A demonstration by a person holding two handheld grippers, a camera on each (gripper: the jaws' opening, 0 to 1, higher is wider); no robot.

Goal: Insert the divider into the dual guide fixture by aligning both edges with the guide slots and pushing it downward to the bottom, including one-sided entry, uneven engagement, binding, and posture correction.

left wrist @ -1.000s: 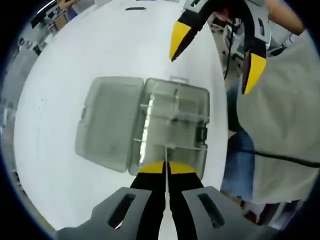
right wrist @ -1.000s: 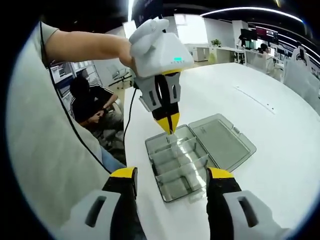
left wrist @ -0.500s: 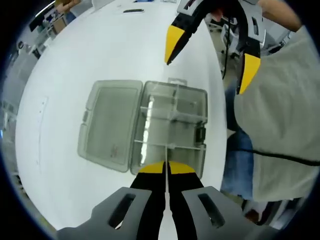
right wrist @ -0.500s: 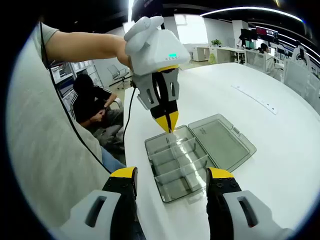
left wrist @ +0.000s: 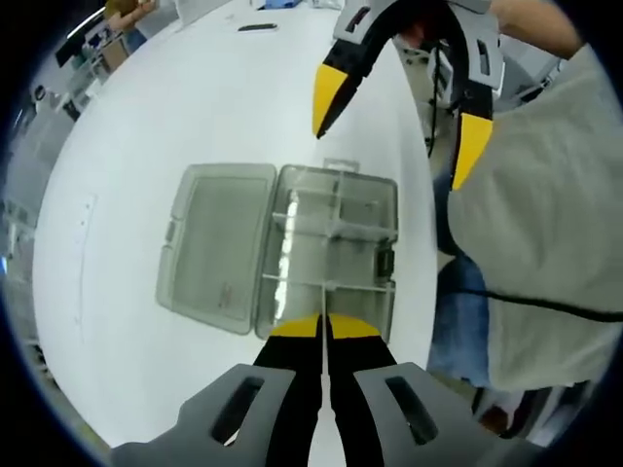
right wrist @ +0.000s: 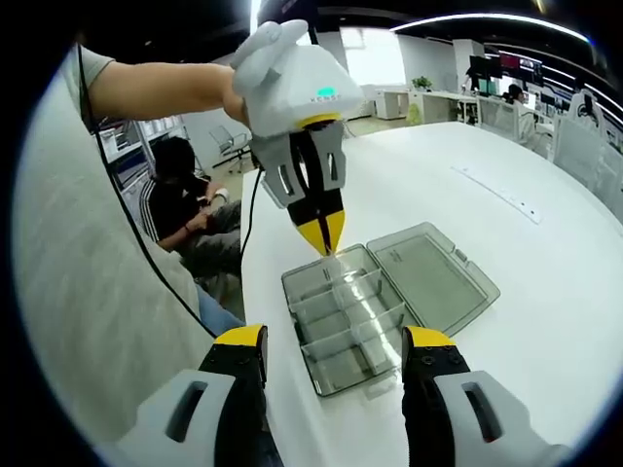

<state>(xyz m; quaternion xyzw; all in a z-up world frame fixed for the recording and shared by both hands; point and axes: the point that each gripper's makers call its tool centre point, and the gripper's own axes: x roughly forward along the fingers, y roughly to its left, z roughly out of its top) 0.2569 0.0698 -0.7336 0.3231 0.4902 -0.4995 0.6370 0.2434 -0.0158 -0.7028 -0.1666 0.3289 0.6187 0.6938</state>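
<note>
Right gripper view: left claw (right wrist: pixel 321 233) is pinched on the clear divider (right wrist: pixel 328 261), straight above the open box (right wrist: pixel 343 316) on the desk (right wrist: pixel 506 243). Slots sit directly below. Right claw (right wrist: pixel 334 355) hangs open, nearer me.

The clear divider (right wrist: pixel 332 261) is too thin and transparent to tell its engagement.

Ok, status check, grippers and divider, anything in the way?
Left gripper shut on the clear divider, above the open box. Right gripper open, empty, hovering near. Divider not seated. Nothing blocking the slots.
</note>
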